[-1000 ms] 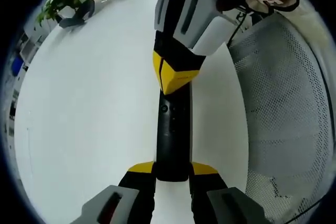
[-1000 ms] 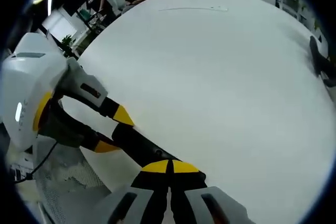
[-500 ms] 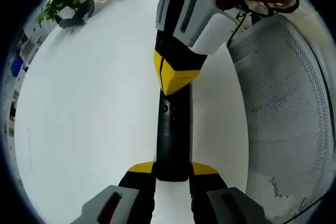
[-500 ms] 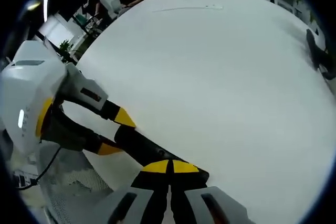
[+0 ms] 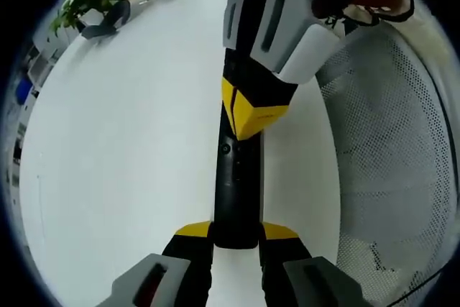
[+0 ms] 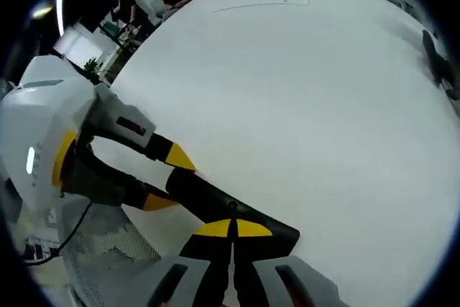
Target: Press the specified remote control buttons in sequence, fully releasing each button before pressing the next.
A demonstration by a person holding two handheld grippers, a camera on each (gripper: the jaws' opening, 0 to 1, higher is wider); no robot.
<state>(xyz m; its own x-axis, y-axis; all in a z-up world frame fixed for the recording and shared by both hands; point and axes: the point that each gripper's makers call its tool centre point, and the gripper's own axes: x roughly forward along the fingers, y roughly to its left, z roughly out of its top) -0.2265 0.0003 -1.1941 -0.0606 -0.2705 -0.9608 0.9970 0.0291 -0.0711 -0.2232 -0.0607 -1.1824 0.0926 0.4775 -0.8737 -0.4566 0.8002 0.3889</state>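
On the white table [image 5: 129, 141], a slim black remote [image 5: 236, 192].

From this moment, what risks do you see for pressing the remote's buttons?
1. The left hand-held gripper clamps only one end of the black remote control; a press may tip it.
2. The right hand-held gripper, shut, covers the remote's far part, so the target button is hard to check.
3. The remote lies near the white table edge.
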